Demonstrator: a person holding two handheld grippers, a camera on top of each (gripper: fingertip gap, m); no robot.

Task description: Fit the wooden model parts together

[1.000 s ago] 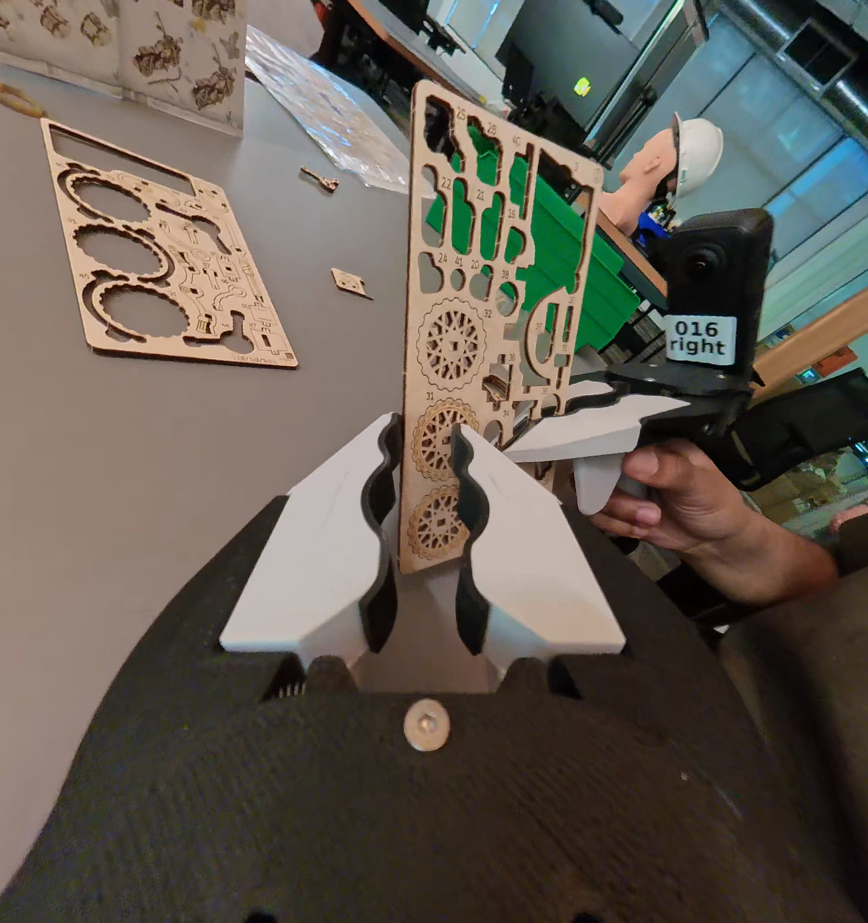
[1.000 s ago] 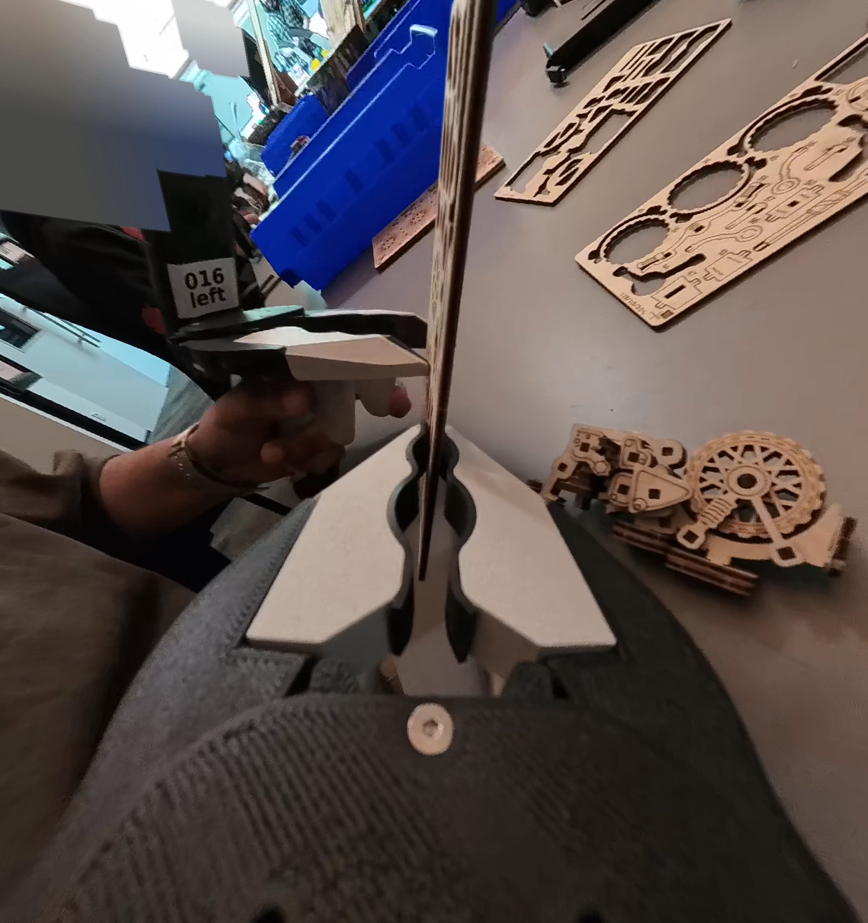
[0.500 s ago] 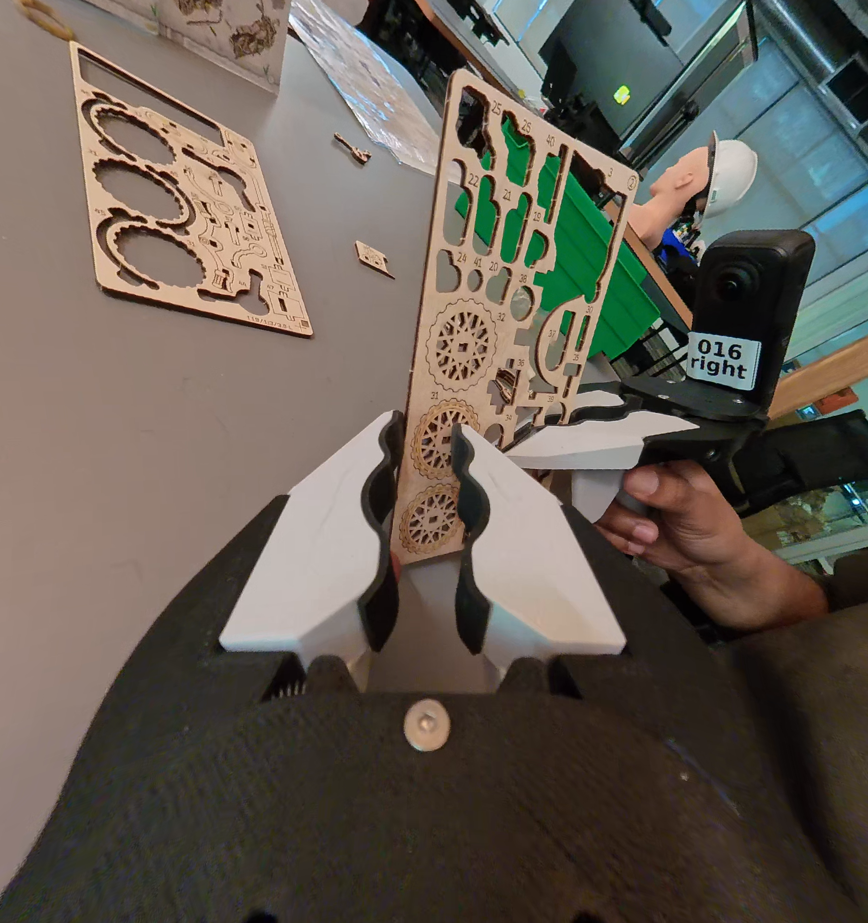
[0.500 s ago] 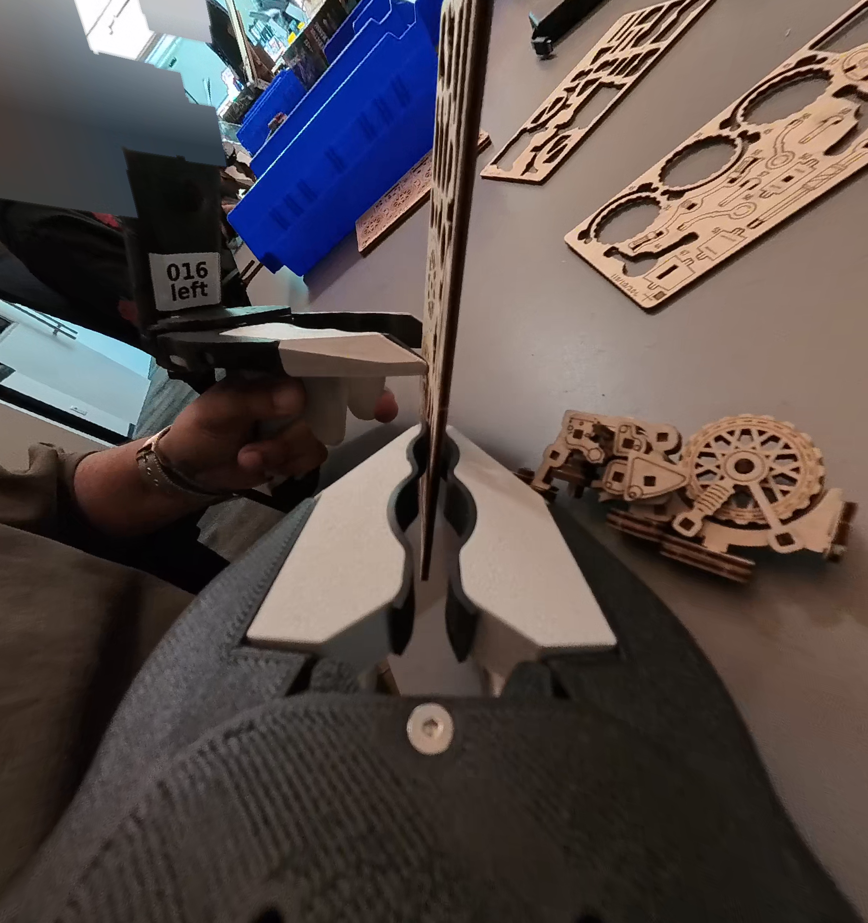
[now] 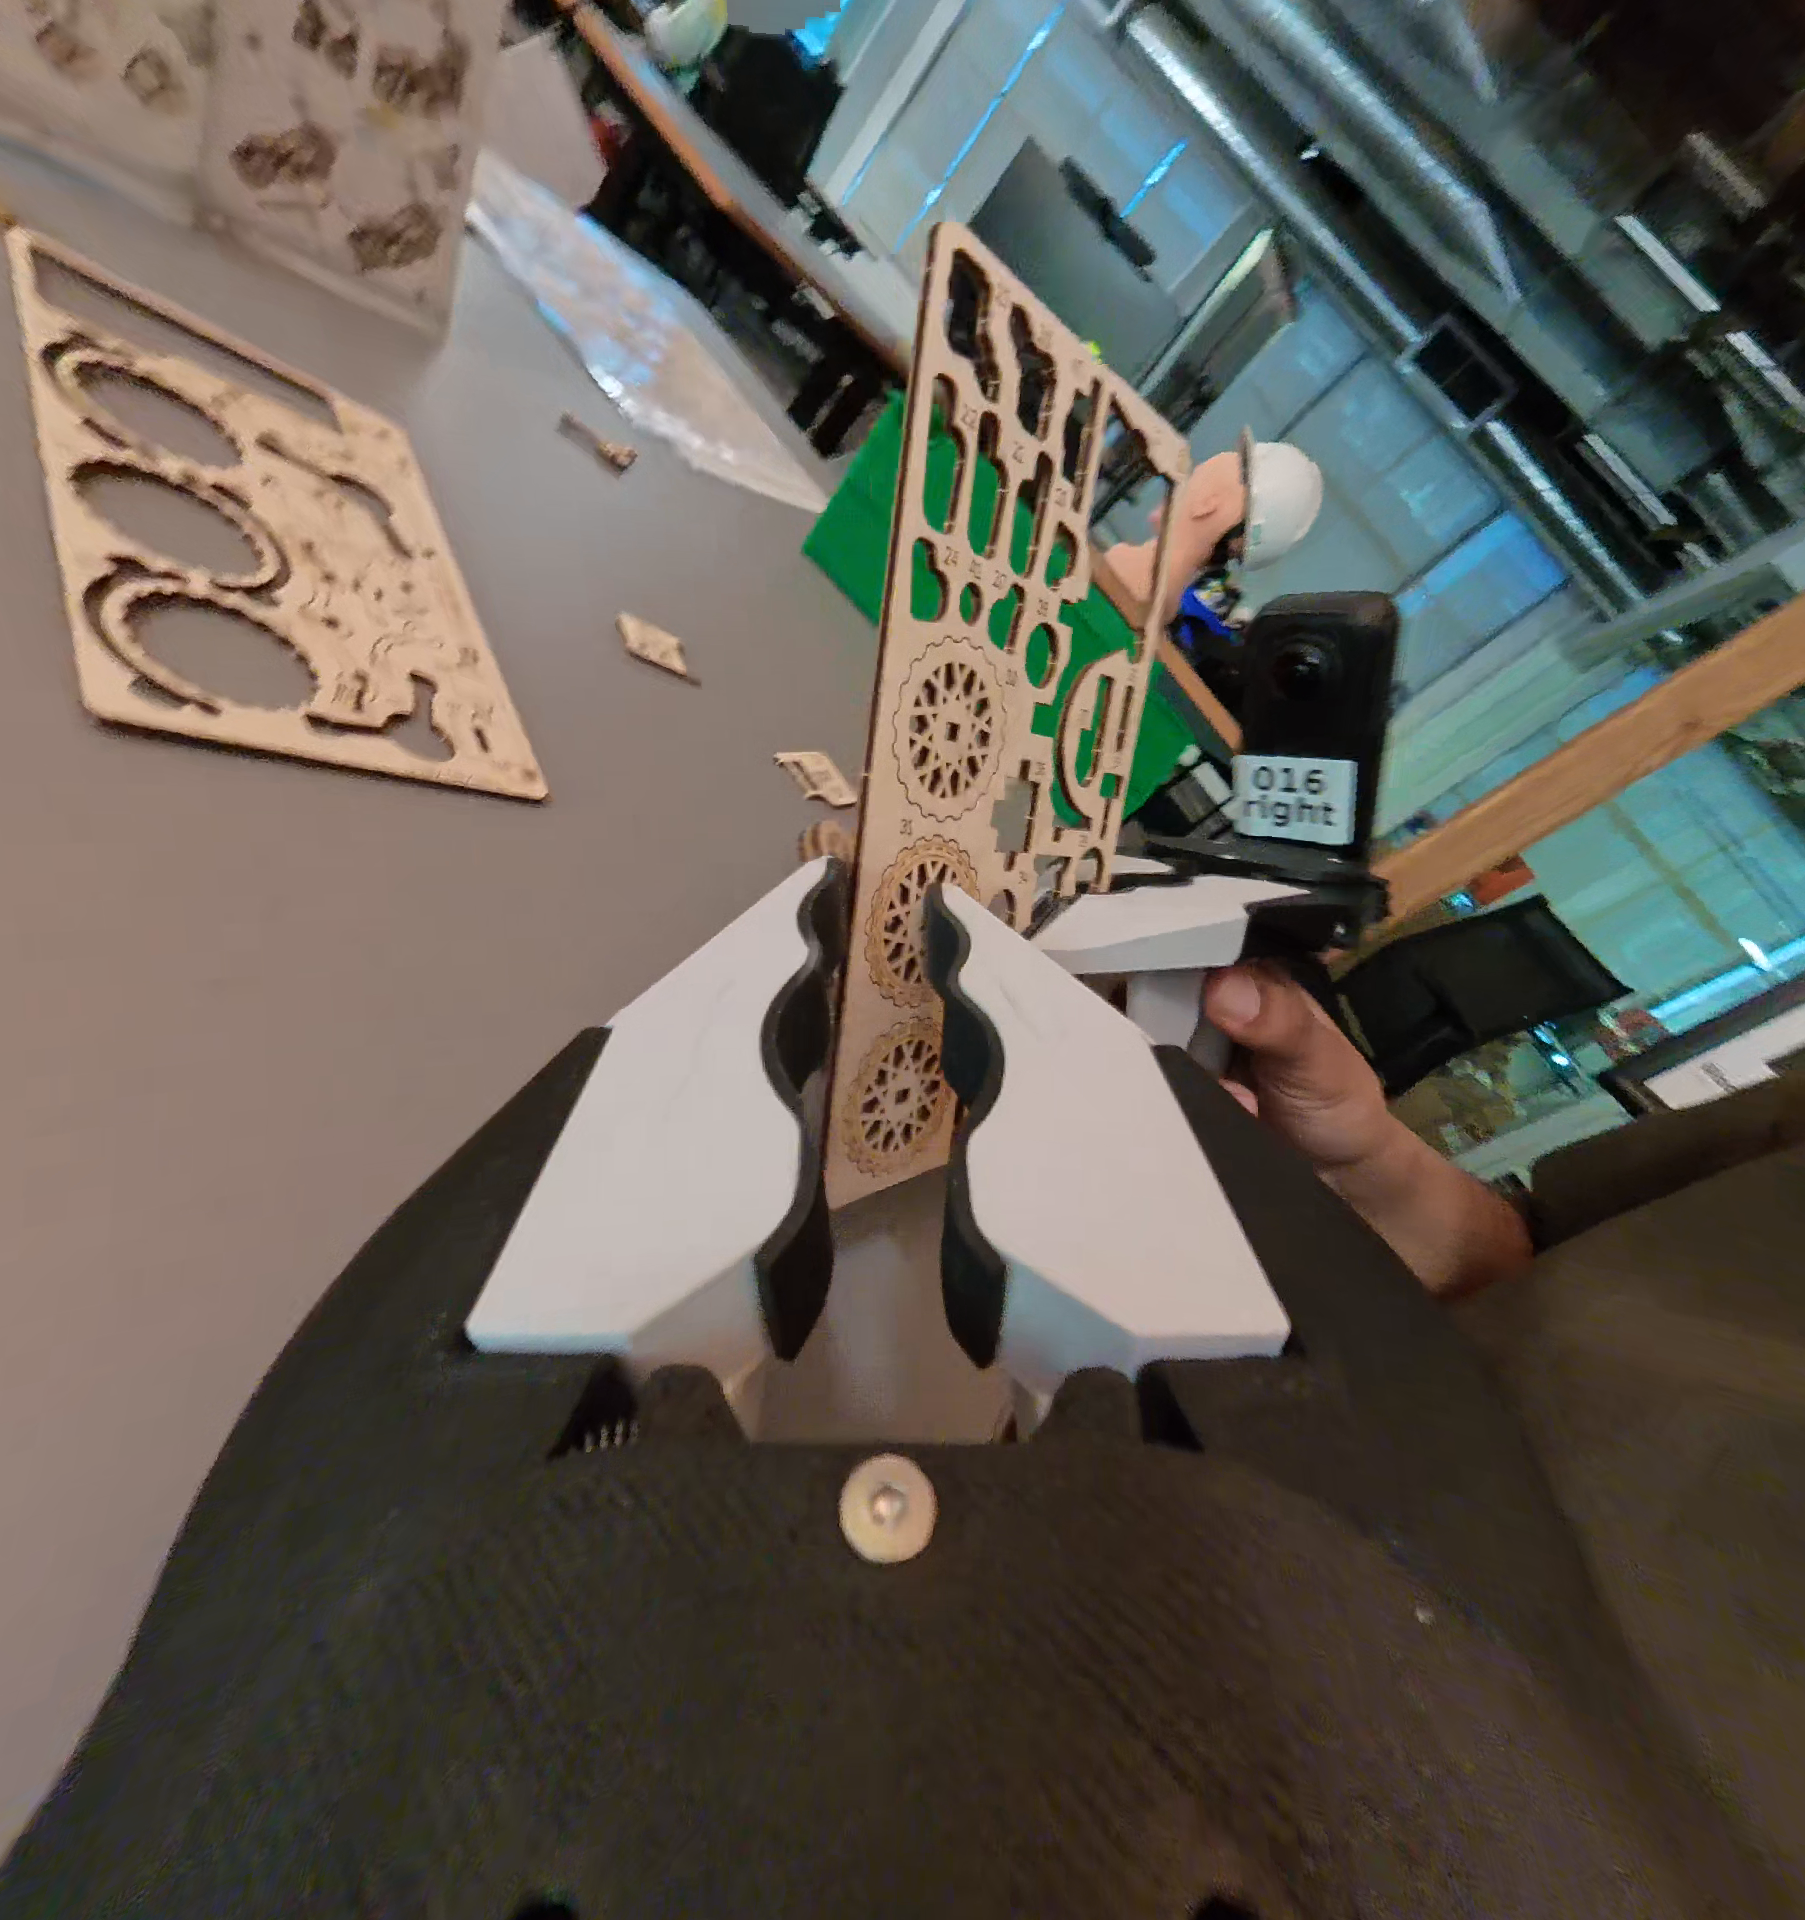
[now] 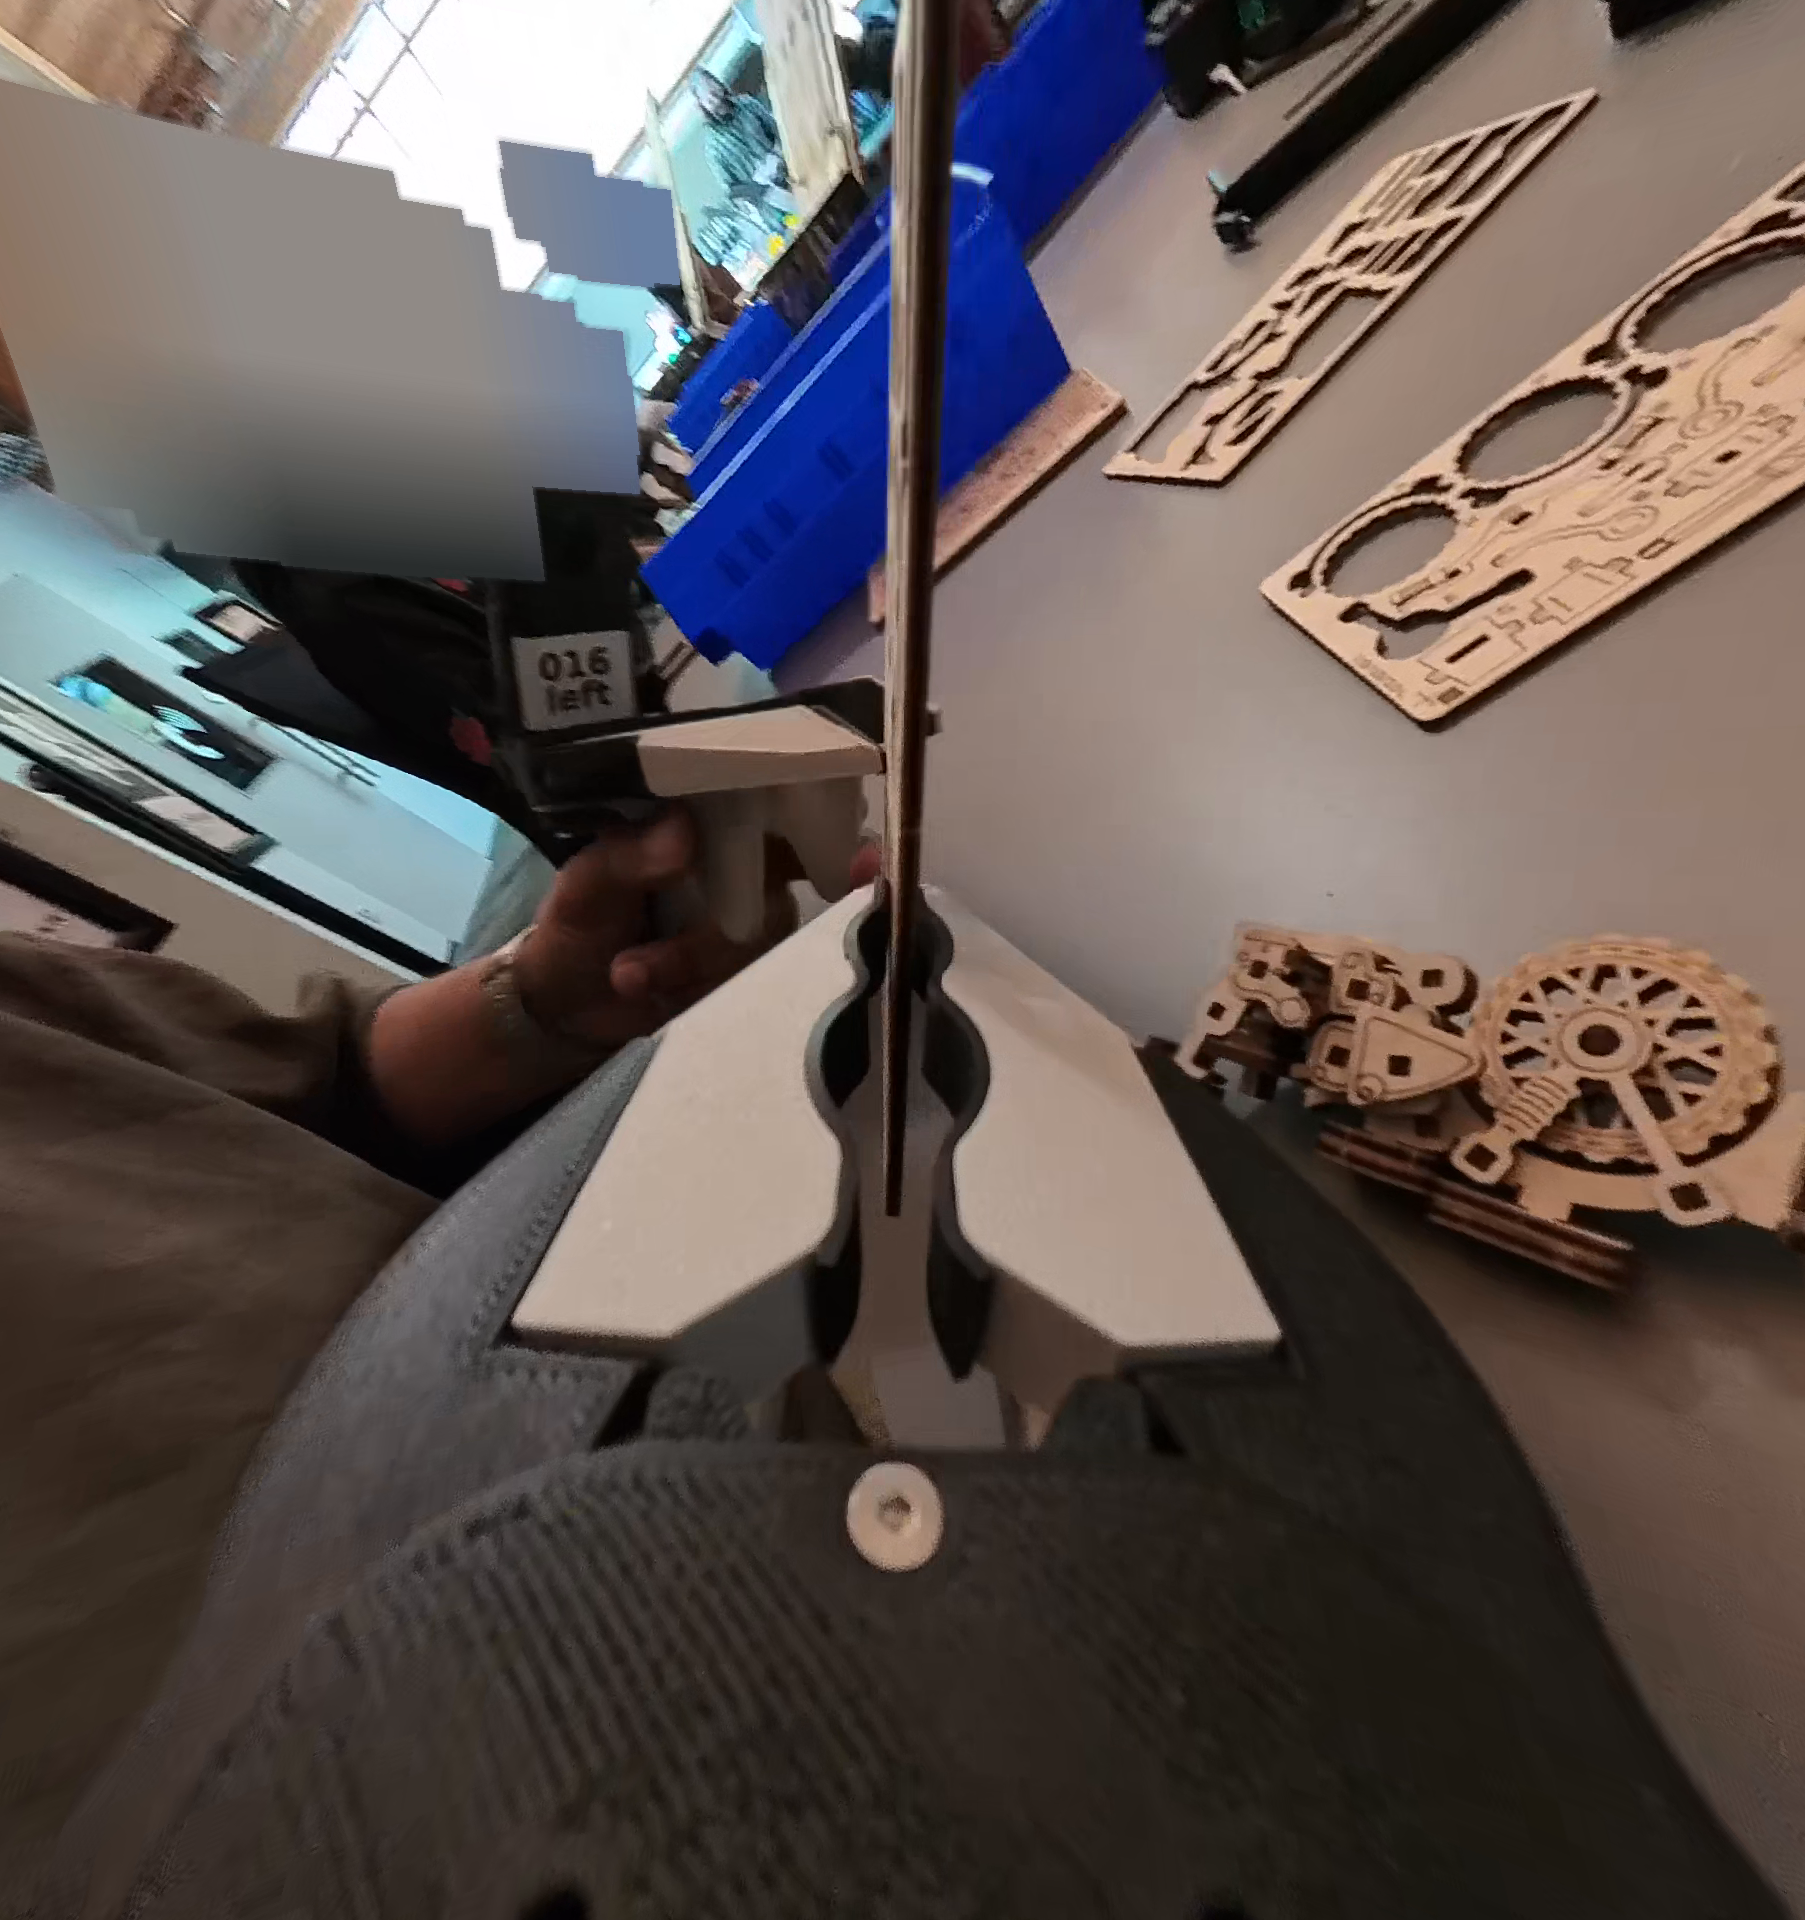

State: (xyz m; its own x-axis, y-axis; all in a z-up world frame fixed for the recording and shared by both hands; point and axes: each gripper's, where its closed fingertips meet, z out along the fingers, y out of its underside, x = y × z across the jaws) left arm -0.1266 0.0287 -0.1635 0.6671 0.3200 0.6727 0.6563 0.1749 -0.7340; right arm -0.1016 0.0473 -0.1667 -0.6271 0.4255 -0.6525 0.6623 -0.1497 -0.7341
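A thin wooden parts sheet (image 5: 950, 727) with gear cut-outs stands upright above the grey table (image 5: 254, 987). My right gripper (image 6: 908, 925) is shut on its lower edge; there the sheet (image 6: 913, 520) shows edge-on. My left gripper (image 5: 882, 899) has its jaws a little apart, with the sheet's lower end, face-on, in the gap. In the right wrist view the left gripper (image 6: 867, 748) reaches the sheet's face from the left. The right gripper (image 5: 1043, 935) shows behind the sheet in the left wrist view. A part-built wooden model (image 6: 1500, 1081) with a spoked wheel lies on the table to the right.
A punched-out sheet (image 5: 254, 582) lies flat on the table; it and a second sheet (image 6: 1345, 281) show in the right wrist view. Small loose pieces (image 5: 654, 644) lie nearby. A booklet (image 5: 254, 104) and plastic wrap (image 5: 649, 332) are at the back. Blue bins (image 6: 856, 416) and a green bin (image 5: 877, 499) stand off the table. My left and right fingertips are right by each other.
Both grippers and the sheet have swung together, so the table and background have shifted in both views. The grips and the left jaw gap look the same.
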